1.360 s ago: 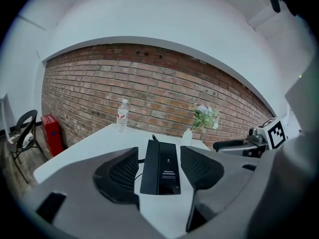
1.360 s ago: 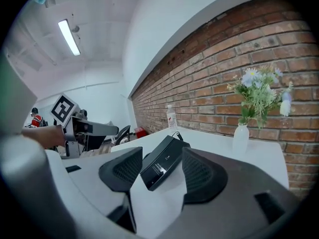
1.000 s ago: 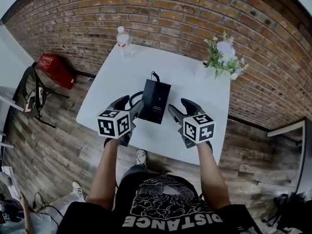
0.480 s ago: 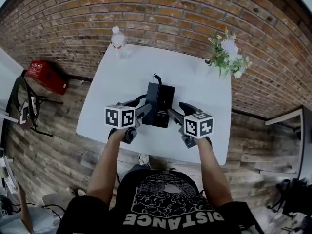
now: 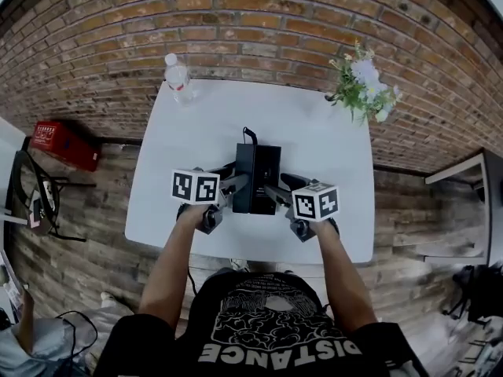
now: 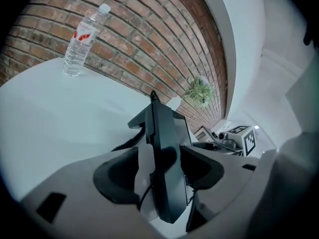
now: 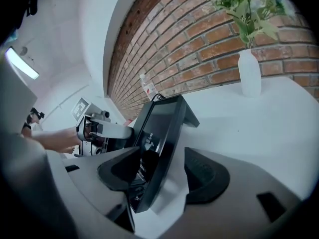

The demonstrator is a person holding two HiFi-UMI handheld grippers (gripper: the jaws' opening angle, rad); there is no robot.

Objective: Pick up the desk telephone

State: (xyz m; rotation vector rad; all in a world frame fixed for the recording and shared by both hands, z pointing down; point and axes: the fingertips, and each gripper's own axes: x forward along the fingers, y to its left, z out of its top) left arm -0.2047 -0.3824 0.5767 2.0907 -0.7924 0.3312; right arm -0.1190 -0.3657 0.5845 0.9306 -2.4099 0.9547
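Where the left gripper point(image 5: 236, 184) and right gripper point(image 5: 275, 192) flank the phone point(image 5: 256, 175), each has wide-open jaws straddling one edge, not clamped. The phone stands at the middle of the table point(image 5: 330, 155). Beyond it, a bottle point(image 5: 177, 75) and flowers point(image 5: 361, 85) sit by the wall point(image 5: 275, 6).

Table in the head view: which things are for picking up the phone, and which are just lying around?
For the job: desk telephone, left gripper, right gripper.
Just lying about: water bottle, vase of flowers, red case.
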